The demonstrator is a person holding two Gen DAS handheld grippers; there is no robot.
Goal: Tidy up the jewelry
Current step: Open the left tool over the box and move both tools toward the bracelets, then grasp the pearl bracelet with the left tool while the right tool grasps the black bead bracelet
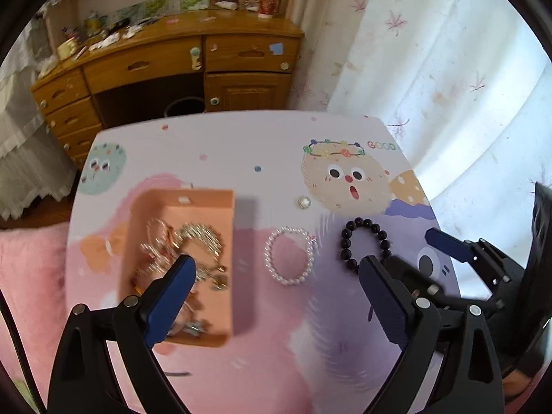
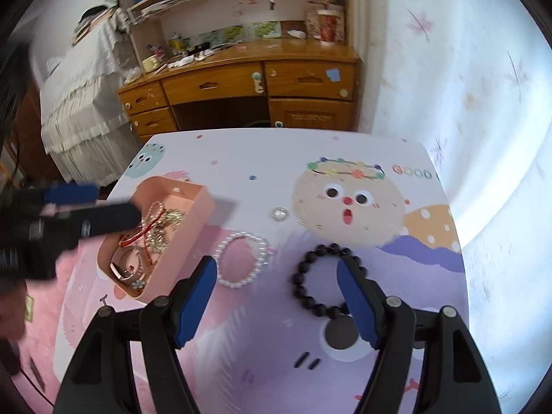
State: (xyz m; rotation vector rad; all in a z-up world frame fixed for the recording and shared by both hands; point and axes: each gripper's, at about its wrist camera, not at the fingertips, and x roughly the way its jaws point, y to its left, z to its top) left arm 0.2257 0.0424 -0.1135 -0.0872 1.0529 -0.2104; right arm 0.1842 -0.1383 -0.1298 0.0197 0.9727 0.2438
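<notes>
The jewelry sorting looks partly done. The peach-coloured box (image 1: 179, 265) sits left of centre in the left wrist view and already holds a tangle of pieces: gold chains, a red cord bracelet and a rose-gold bangle, seen more clearly in the box in the right wrist view.

Three pieces still lie loose on the patterned bench (image 1: 241, 151). The white pearl bracelet (image 1: 289, 256) lies just right of the box, the dark bead bracelet (image 1: 366, 243) lies further right, and a small round brooch-like piece (image 1: 304, 202) sits above them, nearer the middle of the frame.

The left hand-held gripper (image 1: 276, 272) is released, its jaws spread wide over the box's right edge and the pearl bracelet, with nothing between the pads. The right hand-held gripper (image 2: 277, 277) also stands open and holds nothing; its right finger overlaps the dark bead bracelet (image 2: 324, 279) in the lower middle of its own view, which suggests that bracelet is the next pick. Whether it touches the beads cannot be told.
</notes>
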